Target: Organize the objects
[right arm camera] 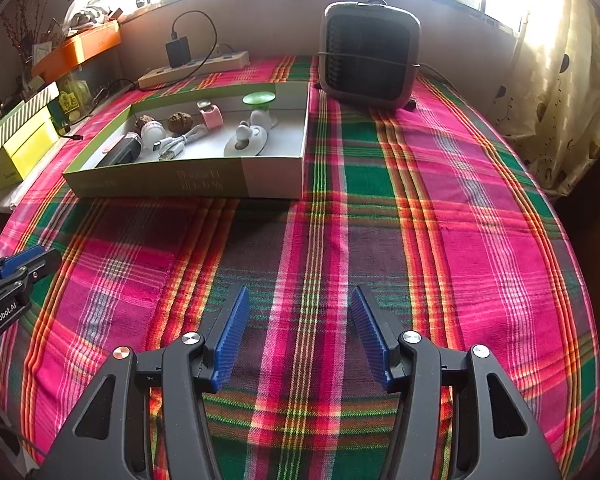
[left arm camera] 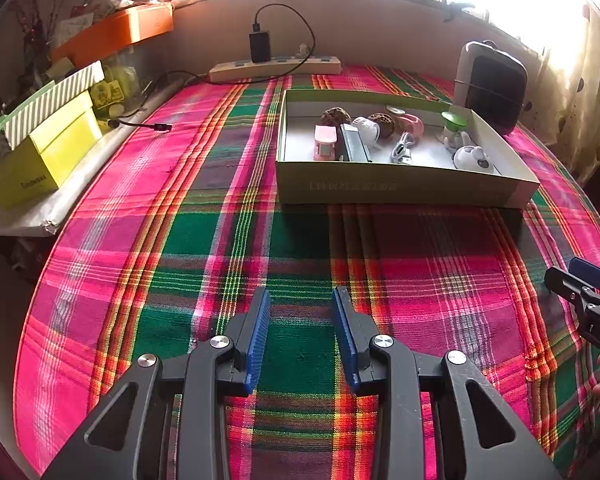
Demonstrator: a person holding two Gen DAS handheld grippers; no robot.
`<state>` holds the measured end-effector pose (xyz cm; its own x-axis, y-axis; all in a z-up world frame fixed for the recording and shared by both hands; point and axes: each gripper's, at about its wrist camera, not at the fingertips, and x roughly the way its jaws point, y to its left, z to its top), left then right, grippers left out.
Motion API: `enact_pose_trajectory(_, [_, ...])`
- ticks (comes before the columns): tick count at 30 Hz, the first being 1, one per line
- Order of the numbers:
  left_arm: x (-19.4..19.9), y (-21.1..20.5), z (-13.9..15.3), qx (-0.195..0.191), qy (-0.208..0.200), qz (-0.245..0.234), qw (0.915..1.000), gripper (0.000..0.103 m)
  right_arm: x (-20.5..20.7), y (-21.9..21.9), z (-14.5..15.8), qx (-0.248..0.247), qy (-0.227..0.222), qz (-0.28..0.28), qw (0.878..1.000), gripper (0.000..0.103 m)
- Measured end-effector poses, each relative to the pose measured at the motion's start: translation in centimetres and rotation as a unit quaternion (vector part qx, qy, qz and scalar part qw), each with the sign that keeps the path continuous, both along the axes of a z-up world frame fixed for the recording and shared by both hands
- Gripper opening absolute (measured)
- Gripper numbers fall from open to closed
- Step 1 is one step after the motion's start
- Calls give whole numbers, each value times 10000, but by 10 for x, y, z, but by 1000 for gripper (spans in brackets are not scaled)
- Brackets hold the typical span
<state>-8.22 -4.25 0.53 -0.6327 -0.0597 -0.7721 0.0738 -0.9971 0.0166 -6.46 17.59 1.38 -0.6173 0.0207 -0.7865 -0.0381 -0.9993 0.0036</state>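
We are hovering both tools over the plaid-covered counter (left arm camera: 228,240), the left gripper (left arm camera: 302,300) and right gripper (right arm camera: 298,300) each spread apart and pinching nothing. The shallow cardboard box (left arm camera: 404,190) is sitting at the far side, already holding the small items: a pink stapler-like piece (left arm camera: 324,142), a coiled white cable (left arm camera: 403,148), two rough brown balls and a white toy (left arm camera: 470,157). We are judging these light; the cable limp and best pinched at its bundle, the balls prone to rolling, the hard plastic pieces slippery, so gripping across their narrow sides looks safest.
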Motion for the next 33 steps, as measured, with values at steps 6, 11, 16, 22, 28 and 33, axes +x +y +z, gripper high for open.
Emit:
enact_pose_trajectory(6, [2,1,0,35,71,124,9999,31,8,0,-1,32,31,-25,10000,57])
enact_pose_trajectory(11, [2,1,-1,62,74,123,9999,31,8,2,-1,27,23,-104,9999,63])
enact_pose_trajectory(16, [2,1,-1,40,74,123,9999,31,8,1,-1,30,23,-104,9999,63])
enact_pose_trajectory(22, [2,1,-1,42,75,122,9999,31,9,2,-1,31,22,-103,9999,63])
enact_pose_trajectory(28, [2,1,-1,49,77,121,9999,31,9,1,-1,31,21,-104,9999,63])
enact_pose_trajectory(33, [3,1,-1,40,76,120,9999,31,8,2,-1,29,21,-103,9999,63])
